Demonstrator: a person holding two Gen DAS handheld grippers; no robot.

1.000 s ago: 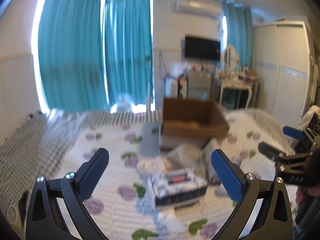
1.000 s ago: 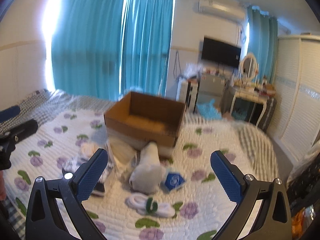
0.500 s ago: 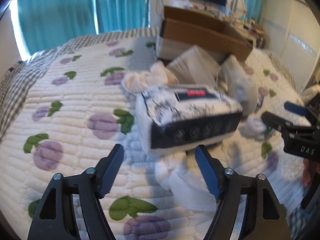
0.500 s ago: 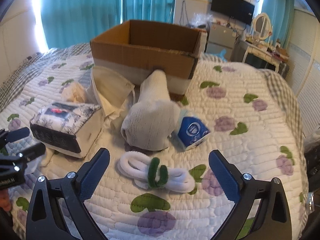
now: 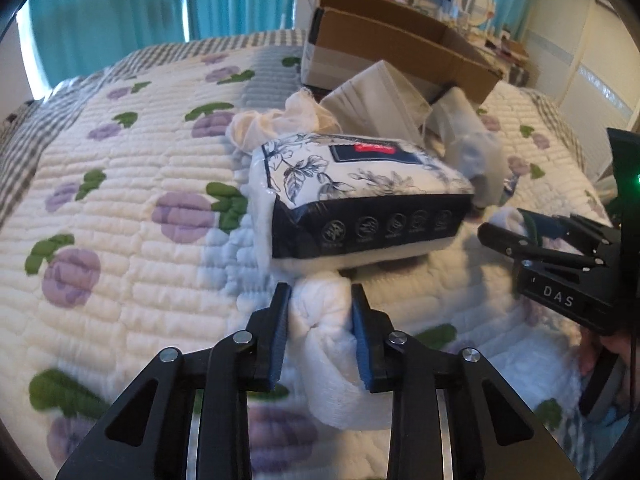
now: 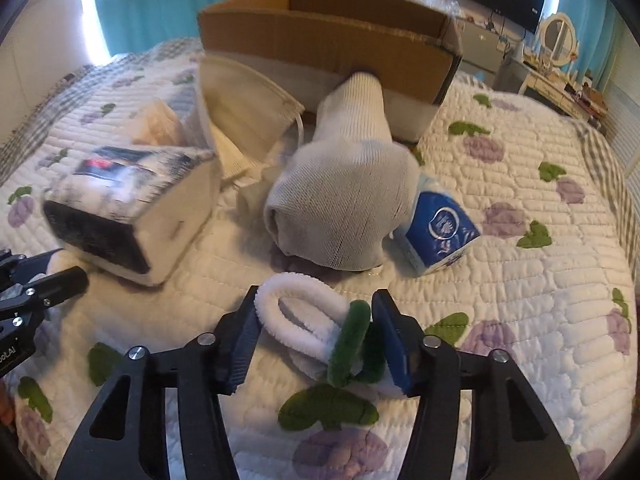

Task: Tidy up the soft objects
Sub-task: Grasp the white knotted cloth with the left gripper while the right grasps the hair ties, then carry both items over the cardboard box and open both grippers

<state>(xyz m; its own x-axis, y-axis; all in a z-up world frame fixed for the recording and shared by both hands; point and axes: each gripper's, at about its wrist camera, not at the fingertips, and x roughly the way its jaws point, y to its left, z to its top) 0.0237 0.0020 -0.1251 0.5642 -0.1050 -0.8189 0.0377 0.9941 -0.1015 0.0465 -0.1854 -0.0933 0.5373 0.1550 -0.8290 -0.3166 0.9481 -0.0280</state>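
The left gripper (image 5: 320,328) is closing on a white fluffy cloth (image 5: 332,348) lying between its pads. The right gripper (image 6: 316,336) is closing around a white and green fuzzy loop (image 6: 320,328) on the bed quilt (image 6: 520,280), touching both pads.

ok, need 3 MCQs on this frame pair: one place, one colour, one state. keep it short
1. Where is the cardboard box?
A. On the bed behind the pile
B. On the floor
C. On the dresser

2. What colour band wraps the white fuzzy loops?
A. Red
B. Green
C. Yellow

3. What lies between the left tongs?
A. Nothing
B. The tissue pack
C. A white fluffy cloth

Answers:
1 A, it stands on the quilt past the grey sock.
2 B, a green band crosses the loops between the closing right tongs.
3 C, the closing pads flank the white cloth.
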